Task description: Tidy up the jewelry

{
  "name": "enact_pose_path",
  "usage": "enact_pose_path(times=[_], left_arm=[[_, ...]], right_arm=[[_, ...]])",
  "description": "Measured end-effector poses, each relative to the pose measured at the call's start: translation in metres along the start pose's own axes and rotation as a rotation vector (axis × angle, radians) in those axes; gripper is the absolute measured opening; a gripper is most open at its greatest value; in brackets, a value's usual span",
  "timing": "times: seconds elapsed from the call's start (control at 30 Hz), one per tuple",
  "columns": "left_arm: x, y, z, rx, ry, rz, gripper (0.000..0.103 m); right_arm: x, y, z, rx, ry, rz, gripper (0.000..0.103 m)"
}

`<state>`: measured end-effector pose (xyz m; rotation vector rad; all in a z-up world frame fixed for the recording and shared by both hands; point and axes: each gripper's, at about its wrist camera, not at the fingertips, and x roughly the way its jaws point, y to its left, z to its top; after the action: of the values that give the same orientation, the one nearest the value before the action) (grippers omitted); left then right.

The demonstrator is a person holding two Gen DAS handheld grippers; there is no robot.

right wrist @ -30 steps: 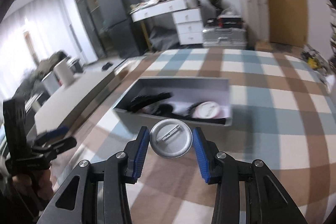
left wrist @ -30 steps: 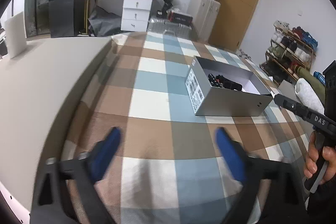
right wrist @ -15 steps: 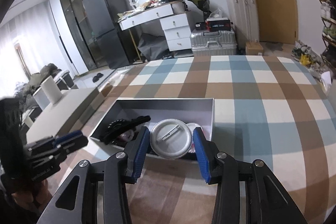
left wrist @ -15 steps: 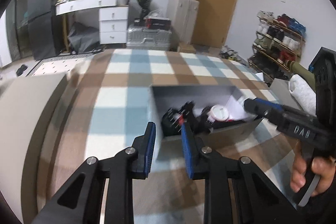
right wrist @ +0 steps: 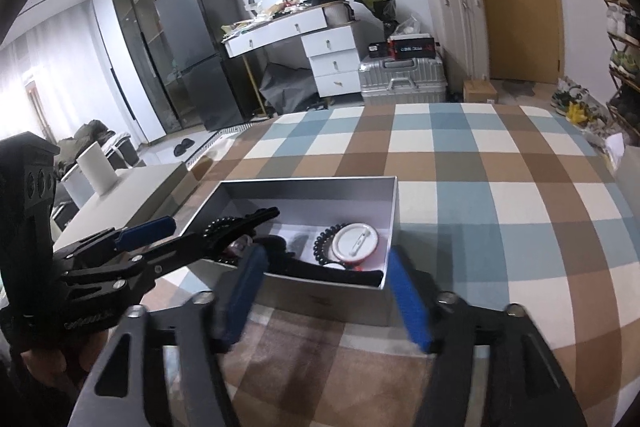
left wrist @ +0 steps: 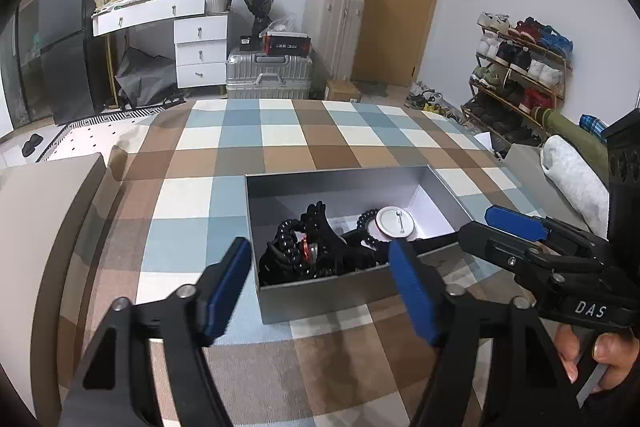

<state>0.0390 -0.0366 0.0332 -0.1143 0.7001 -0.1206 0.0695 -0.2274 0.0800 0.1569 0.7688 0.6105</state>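
Two wide-open grippers over our checked bench [left wrist: 304, 135].
Our left gripper [left wrist: 320, 279] and right gripper [right wrist: 328, 291] just opened, fingers empty, above the grey box [left wrist: 332, 295]; shoe rack [left wrist: 516, 67] beyond.

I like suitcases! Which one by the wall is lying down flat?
The silver suitcase, with small boxes on top, lies flat. The white suitcase beside it stands upright.

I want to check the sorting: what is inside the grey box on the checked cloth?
The grey box holds a round white pin badge, back side up, a black bead bracelet and other dark, tangled pieces. What lies under that tangle is hidden.
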Motion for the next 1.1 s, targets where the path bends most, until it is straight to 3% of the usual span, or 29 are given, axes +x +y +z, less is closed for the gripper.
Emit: enact_pose_path(times=[0.07, 0.13, 0.2, 0.27, 0.33, 0.7, 1.1], left_arm=[[0.001, -0.003, -0.001, 0.008, 0.007, 0.021, 0.082], [0.001, -0.004, -0.004, 0.015, 0.004, 0.037, 0.083], [0.001, -0.004, -0.007, 0.018, 0.007, 0.047, 0.086], [0.002, -0.004, -0.01, 0.016, 0.002, 0.057, 0.093], [0.0, -0.003, -0.014, 0.015, -0.014, 0.066, 0.1], [-0.012, 0.003, -0.028, 0.005, -0.122, 0.091, 0.1], [-0.012, 0.004, -0.032, 0.013, -0.164, 0.07, 0.101]], right_arm=[[-0.002, 0.001, -0.002, 0.0, 0.006, 0.004, 0.077], [-0.002, 0.002, -0.003, 0.002, 0.004, 0.002, 0.085], [-0.005, 0.003, -0.004, -0.003, -0.01, -0.011, 0.099], [-0.006, 0.004, -0.006, -0.014, -0.023, -0.024, 0.103], [-0.008, 0.005, -0.009, -0.033, -0.042, -0.034, 0.103], [-0.02, 0.018, -0.027, -0.166, -0.117, -0.082, 0.103], [-0.024, 0.014, -0.036, -0.158, -0.155, -0.045, 0.103]])
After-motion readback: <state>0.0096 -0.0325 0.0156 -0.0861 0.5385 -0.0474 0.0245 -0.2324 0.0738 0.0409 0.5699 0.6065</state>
